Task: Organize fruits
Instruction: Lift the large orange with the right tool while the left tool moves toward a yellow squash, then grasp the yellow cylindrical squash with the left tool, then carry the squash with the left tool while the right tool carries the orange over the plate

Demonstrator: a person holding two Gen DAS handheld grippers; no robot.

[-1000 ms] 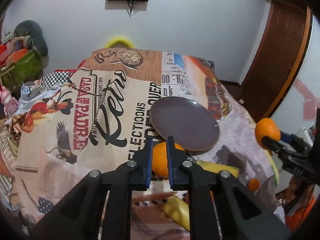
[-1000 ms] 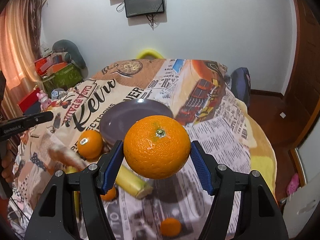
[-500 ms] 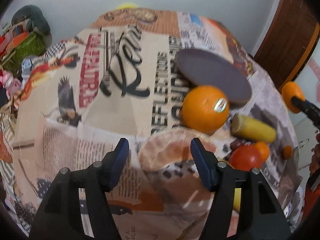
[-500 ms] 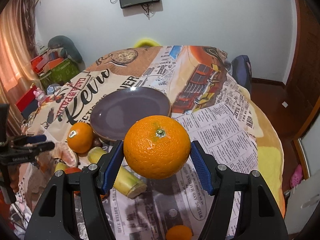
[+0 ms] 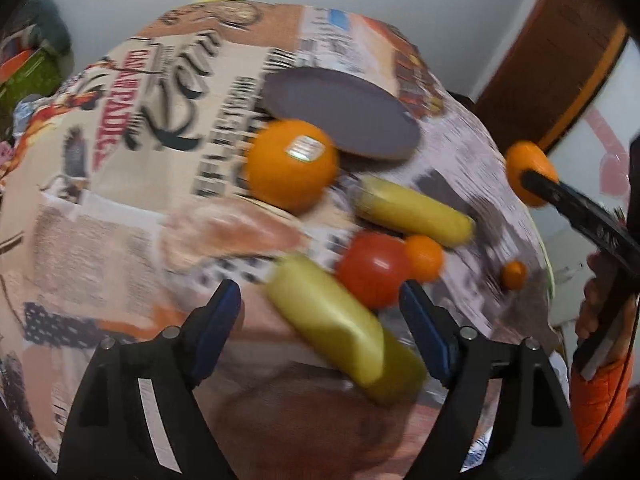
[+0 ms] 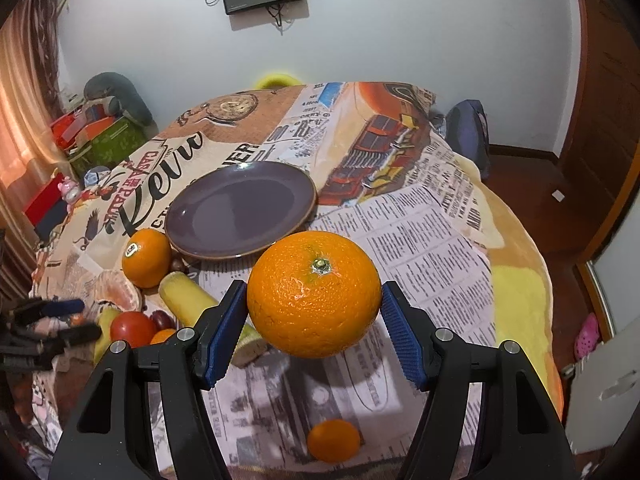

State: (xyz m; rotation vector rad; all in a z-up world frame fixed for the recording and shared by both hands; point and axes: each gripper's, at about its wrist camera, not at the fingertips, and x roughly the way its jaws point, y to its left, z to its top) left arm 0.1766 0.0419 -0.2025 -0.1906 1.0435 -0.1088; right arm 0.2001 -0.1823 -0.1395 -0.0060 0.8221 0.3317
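My right gripper (image 6: pixel 313 320) is shut on a large orange (image 6: pixel 314 294) and holds it above the table, near side of the empty purple plate (image 6: pixel 240 208). My left gripper (image 5: pixel 320 312) is open and empty, hovering over a yellow banana piece (image 5: pixel 332 320) beside a red tomato (image 5: pixel 372 268). A stickered orange (image 5: pixel 290 170) lies by the plate (image 5: pixel 340 116). It also shows in the right wrist view (image 6: pixel 146 256). A second banana piece (image 5: pixel 412 210) and a small orange (image 5: pixel 424 256) lie close by. The left wrist view is blurred.
A small orange (image 6: pixel 334 440) lies alone near the table's front edge. A peach-coloured shell-like object (image 6: pixel 116 292) sits left of the fruit. The printed tablecloth (image 6: pixel 420 240) covers the round table. Boxes and clutter (image 6: pixel 96 136) stand at the left wall.
My left gripper has swung right and down, from the shell-like object to over the banana and tomato. My right gripper has drifted a little towards the plate with the orange.
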